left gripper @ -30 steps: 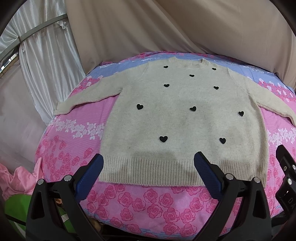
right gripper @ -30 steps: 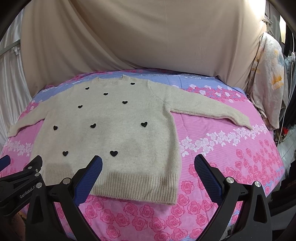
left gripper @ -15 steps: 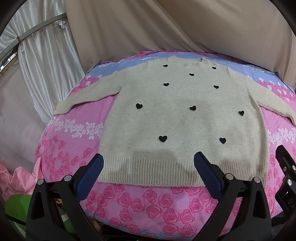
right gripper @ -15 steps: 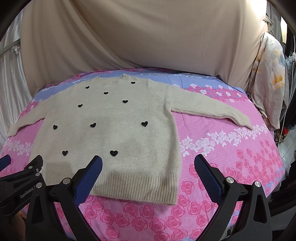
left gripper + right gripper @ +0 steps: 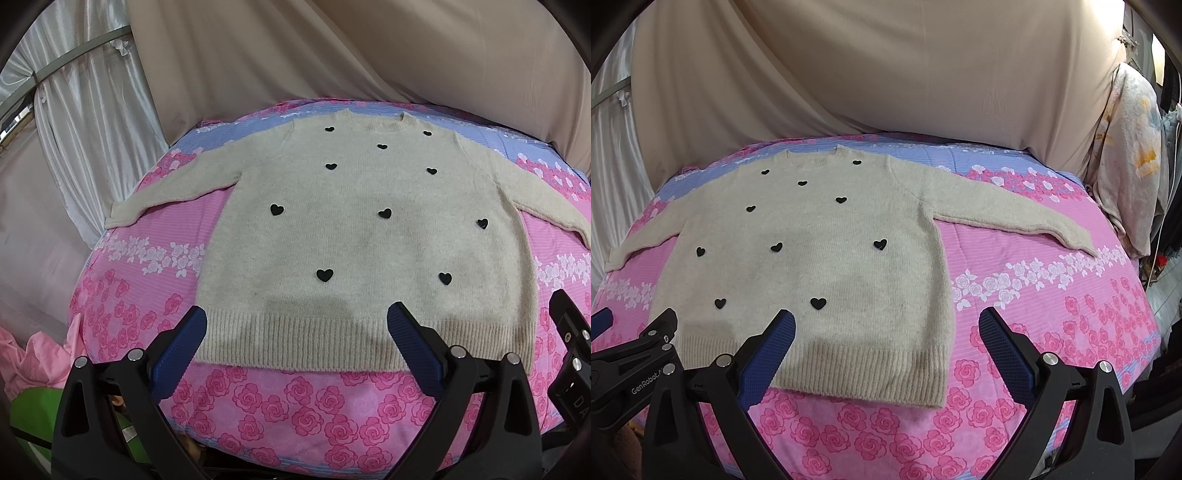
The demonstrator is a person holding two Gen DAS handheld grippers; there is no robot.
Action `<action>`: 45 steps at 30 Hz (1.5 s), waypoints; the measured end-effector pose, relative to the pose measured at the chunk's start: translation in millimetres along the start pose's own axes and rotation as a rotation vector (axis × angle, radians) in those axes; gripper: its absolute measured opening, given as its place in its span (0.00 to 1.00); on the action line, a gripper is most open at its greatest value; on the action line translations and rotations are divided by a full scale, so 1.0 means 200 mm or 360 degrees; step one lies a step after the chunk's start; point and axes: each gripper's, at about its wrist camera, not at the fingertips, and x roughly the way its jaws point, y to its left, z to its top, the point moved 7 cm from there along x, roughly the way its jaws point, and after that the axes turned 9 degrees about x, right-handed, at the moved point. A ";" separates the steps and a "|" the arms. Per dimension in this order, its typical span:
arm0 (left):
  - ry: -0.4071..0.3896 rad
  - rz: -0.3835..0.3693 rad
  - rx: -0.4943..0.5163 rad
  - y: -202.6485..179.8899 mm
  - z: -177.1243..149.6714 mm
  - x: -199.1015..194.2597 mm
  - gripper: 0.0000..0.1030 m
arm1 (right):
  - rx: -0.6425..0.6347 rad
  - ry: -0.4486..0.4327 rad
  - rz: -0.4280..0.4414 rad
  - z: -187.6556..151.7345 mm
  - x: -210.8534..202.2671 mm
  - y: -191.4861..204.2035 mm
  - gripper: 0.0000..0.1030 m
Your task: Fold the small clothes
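Note:
A cream knit sweater [image 5: 362, 243] with small black hearts lies flat, front up, on a pink rose-print bed cover [image 5: 295, 406], both sleeves spread out to the sides. It also shows in the right wrist view [image 5: 820, 266]. My left gripper [image 5: 297, 321] is open and empty, hovering over the sweater's ribbed hem near its left half. My right gripper [image 5: 886, 325] is open and empty above the hem's right corner. The left gripper's body shows at the left edge of the right wrist view [image 5: 628, 369].
Beige drapes [image 5: 886, 74] hang behind the bed and white curtains [image 5: 92, 110] at the left. A floral cloth [image 5: 1134, 155] hangs at the right. Pink fabric [image 5: 33, 358] and something green [image 5: 29, 413] lie off the bed's left front edge.
Both grippers have barely shifted; the sweater sits slightly higher in the left wrist view. Nothing was grasped or let go.

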 end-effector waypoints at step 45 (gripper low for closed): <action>0.0023 -0.0175 -0.0170 -0.20 0.12 0.02 0.93 | 0.0680 0.0050 -0.0020 0.16 0.43 -1.21 0.93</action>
